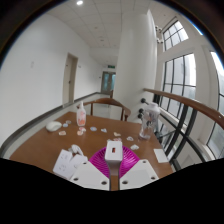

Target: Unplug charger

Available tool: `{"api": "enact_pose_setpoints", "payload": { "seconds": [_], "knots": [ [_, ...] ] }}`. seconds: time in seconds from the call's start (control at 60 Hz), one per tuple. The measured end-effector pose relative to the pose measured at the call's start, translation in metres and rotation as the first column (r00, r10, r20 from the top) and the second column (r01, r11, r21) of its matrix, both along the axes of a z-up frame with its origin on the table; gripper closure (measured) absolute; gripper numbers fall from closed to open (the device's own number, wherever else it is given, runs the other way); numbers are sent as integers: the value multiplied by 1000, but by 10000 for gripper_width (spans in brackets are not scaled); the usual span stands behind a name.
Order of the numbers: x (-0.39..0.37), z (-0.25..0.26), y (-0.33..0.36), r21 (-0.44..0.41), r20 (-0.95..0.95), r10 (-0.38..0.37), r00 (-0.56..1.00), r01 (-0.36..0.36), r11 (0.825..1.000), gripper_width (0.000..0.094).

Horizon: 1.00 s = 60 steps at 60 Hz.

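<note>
A white charger block (113,151) with a dark slot on its face stands upright between my fingers, above a round wooden table (45,150). My gripper (113,166) is shut on it: both magenta pads (99,162) press against its sides. The lower part of the charger is hidden between the fingers. No socket or cable shows around it.
On the table lie a white bundle (70,160) left of the fingers, a small white box (133,153) to the right, a pink bottle (81,115), a white bowl (54,126) and several small white pieces. A wooden railing (185,105) and windows stand at the right.
</note>
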<state>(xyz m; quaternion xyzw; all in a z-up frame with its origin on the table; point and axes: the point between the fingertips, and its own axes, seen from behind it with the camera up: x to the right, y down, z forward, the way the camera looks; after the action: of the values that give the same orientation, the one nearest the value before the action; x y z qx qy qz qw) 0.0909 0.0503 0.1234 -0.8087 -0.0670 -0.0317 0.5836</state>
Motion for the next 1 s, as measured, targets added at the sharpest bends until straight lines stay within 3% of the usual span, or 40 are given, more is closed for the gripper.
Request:
{"api": "enact_pose_setpoints", "payload": {
  "seconds": [0.05, 0.183, 0.367, 0.4, 0.417, 0.467, 0.483, 0.5, 0.533, 0.583, 0.683, 1.0],
  "knots": [
    [-7, -42, -2, -65, 35, -9, 999, 11, 998, 840],
    [5, -98, -18, -206, 5, 13, 1000, -12, 978, 814],
    [10, -121, -8, -257, -7, 7, 1000, -9, 966, 729],
    [10, -121, -7, -262, -20, 2, 1000, -7, 965, 655],
    [11, -122, -7, -266, -24, -3, 1000, -4, 964, 530],
    [17, -119, -6, -265, -21, -22, 1000, 16, 964, 379],
    [21, -118, -5, -256, -11, -30, 1000, 26, 966, 251],
    [24, -116, -5, -247, -1, -32, 999, 31, 968, 256],
    [28, -111, -7, -230, 13, -31, 999, 33, 973, 162],
    [29, -104, -12, -221, 7, -20, 1000, 21, 975, 91],
    [24, -94, -36, -225, -52, 1, 999, -12, 974, 86],
    [11, -37, -133, -84, -31, 25, 999, -28, 996, 83]
  ]
}}
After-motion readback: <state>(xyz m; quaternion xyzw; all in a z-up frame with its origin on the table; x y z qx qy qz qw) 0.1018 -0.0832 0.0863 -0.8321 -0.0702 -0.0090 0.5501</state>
